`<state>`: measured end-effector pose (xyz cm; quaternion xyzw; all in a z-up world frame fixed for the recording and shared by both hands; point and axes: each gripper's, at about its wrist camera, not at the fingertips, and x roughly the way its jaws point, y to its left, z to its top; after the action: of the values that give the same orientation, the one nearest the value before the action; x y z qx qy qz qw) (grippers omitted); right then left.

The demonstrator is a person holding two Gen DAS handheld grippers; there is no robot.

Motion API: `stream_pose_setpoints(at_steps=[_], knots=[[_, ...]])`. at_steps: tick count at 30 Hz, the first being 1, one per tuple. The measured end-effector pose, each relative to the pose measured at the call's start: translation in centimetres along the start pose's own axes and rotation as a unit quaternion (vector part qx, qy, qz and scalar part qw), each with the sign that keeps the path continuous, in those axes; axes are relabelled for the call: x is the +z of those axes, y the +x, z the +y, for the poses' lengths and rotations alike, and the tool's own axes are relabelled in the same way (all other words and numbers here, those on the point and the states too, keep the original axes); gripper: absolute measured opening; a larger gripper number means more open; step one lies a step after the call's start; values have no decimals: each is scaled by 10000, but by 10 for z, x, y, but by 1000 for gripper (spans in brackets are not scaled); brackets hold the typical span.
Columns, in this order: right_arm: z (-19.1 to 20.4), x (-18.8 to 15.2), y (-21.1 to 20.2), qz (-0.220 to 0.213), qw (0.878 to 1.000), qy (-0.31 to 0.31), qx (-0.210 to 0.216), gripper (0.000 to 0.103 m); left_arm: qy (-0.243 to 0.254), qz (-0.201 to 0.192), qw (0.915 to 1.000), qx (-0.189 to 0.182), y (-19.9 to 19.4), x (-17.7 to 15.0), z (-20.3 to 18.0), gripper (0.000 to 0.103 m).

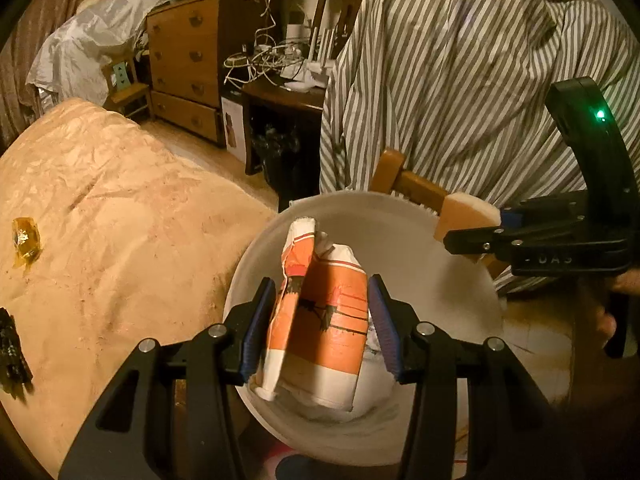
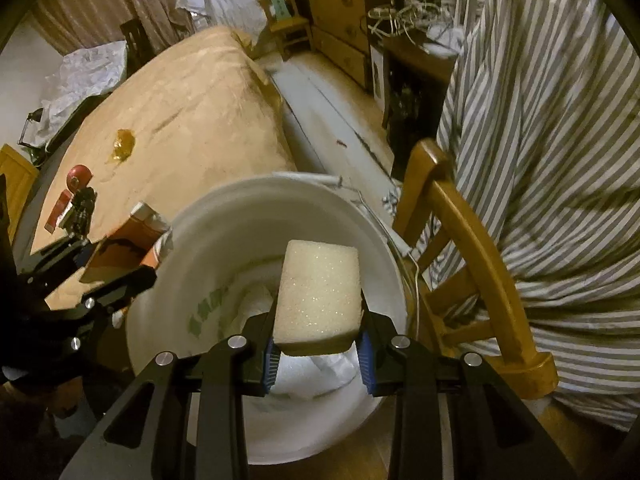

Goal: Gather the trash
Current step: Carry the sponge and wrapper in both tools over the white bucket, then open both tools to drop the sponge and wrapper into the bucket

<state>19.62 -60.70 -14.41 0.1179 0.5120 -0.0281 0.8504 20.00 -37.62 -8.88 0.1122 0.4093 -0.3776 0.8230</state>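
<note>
My left gripper (image 1: pixel 320 320) is shut on a crumpled orange-and-white paper bag (image 1: pixel 320 320) and holds it over the open white bucket (image 1: pixel 384 216). My right gripper (image 2: pixel 320 350) is shut on a pale foam sponge block (image 2: pixel 318 294) above the same bucket (image 2: pixel 224 240), which has white plastic and paper inside. The right gripper with its sponge (image 1: pixel 466 216) shows in the left wrist view at the bucket's far rim; the left gripper with its bag (image 2: pixel 124 248) shows in the right wrist view at the bucket's left rim. A yellow wrapper (image 1: pixel 26 240) lies on the table.
The table has a peach cloth (image 1: pixel 120 208). A dark crumpled item (image 1: pixel 12 344) and a red-and-white package (image 2: pixel 66 204) lie near its edge. A wooden chair (image 2: pixel 472 248) draped with a striped shirt (image 1: pixel 460 80) stands beside the bucket. A dresser (image 1: pixel 188 64) stands behind.
</note>
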Motion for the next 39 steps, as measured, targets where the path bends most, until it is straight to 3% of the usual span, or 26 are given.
stream_pose_setpoints(at_steps=[25, 26, 28, 30, 39], knots=[[6, -8, 5, -18, 9997, 50, 234, 33, 61, 65, 10000, 5, 5, 3, -2, 49], [6, -8, 5, -8, 9997, 51, 243, 40, 62, 67, 10000, 21, 5, 3, -2, 49], [5, -8, 5, -45, 9996, 73, 259, 58, 41, 82, 9999, 56, 6, 3, -1, 61], [5, -9, 4, -82, 9994, 96, 309, 59, -29, 76, 9999, 83, 7, 2, 2, 67], [7, -10, 3, -147, 9992, 113, 355, 59, -76, 74, 9999, 107, 5, 0, 4, 67]])
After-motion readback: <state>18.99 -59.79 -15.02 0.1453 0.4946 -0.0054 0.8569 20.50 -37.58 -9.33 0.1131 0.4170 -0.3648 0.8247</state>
